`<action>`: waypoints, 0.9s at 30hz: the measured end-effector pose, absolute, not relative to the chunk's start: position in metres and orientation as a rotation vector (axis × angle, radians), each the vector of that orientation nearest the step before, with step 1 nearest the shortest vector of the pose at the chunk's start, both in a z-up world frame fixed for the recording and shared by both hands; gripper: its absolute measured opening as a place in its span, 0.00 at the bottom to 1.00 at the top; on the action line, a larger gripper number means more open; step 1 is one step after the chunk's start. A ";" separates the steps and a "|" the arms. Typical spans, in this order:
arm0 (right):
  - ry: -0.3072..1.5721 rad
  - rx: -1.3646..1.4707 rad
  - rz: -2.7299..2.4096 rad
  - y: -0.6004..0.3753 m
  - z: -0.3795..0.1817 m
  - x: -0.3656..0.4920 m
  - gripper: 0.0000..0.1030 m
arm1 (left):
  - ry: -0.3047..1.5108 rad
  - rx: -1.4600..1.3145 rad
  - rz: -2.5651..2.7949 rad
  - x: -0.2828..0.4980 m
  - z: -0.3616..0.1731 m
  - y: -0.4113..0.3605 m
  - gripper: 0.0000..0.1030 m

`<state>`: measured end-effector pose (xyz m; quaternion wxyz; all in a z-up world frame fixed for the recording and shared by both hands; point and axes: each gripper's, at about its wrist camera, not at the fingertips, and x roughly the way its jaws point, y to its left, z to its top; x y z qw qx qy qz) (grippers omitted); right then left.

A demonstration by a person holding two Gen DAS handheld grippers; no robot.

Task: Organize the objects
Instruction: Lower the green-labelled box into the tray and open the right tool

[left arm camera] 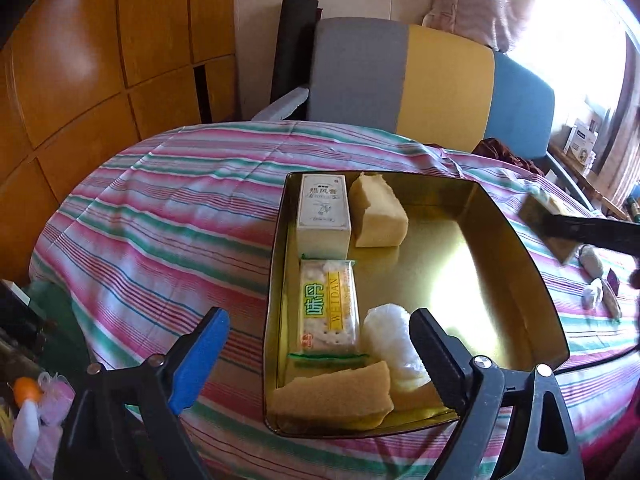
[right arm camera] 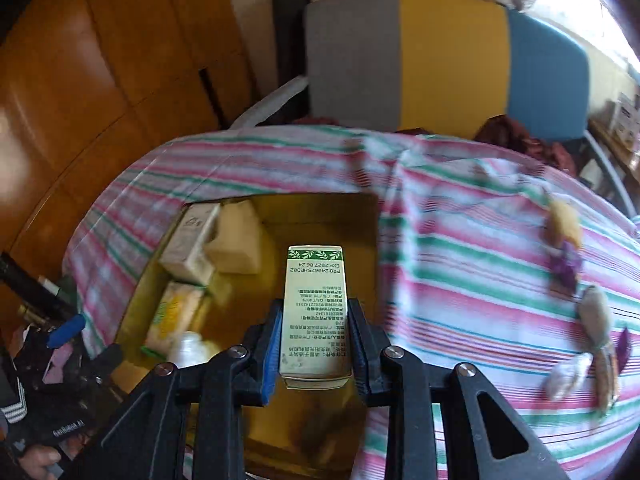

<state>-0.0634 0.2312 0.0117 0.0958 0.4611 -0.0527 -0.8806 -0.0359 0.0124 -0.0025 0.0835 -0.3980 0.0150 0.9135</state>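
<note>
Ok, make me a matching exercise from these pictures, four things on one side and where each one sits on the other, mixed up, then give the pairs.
Things:
1. white carton
2. cracker packet
3. green-topped box
4. small wrapped sweets

Places:
A. on the striped cloth, outside the gold tin
B. in the tin's far left corner
C. between the right gripper fingers
D. in the tin, just nearer than the white carton

Pairs: 1-B, 2-D, 3-C, 4-A
</note>
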 end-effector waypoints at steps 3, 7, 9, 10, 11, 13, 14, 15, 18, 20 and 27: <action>-0.166 1.445 -2.548 0.204 -0.011 -0.079 0.28 | 0.030 -1.201 2.741 -0.036 -0.004 0.004 0.89; -0.191 1.537 -2.499 0.179 -0.038 -0.097 0.28 | -0.010 -1.210 2.776 -0.039 -0.002 -0.014 0.90; -0.202 1.573 -2.481 0.171 -0.049 -0.103 0.28 | -0.035 -1.216 2.797 -0.040 -0.002 -0.024 0.90; -0.198 1.584 -2.480 0.166 -0.052 -0.105 0.28 | -0.047 -1.221 2.802 -0.041 -0.002 -0.028 0.90; -0.197 1.595 -2.479 0.162 -0.056 -0.108 0.28 | -0.061 -1.227 2.807 -0.043 -0.003 -0.031 0.90; -0.196 1.619 -2.477 0.154 -0.063 -0.113 0.28 | -0.086 -1.241 2.808 -0.045 -0.005 -0.037 0.90; -0.193 1.630 -2.481 0.151 -0.065 -0.115 0.28 | -0.090 -1.247 2.807 -0.046 -0.006 -0.038 0.90; -0.189 1.639 -2.483 0.147 -0.067 -0.118 0.28 | -0.095 -1.255 2.805 -0.046 -0.007 -0.039 0.90; -0.183 1.653 -2.481 0.139 -0.072 -0.122 0.30 | -0.105 -1.264 2.797 -0.048 -0.009 -0.040 0.90; -0.169 1.652 -2.466 0.133 -0.075 -0.123 0.33 | -0.109 -1.270 2.796 -0.048 -0.010 -0.041 0.90; -0.080 1.518 -2.563 0.130 -0.055 -0.101 0.44 | -0.119 -1.268 2.815 -0.049 -0.011 -0.043 0.91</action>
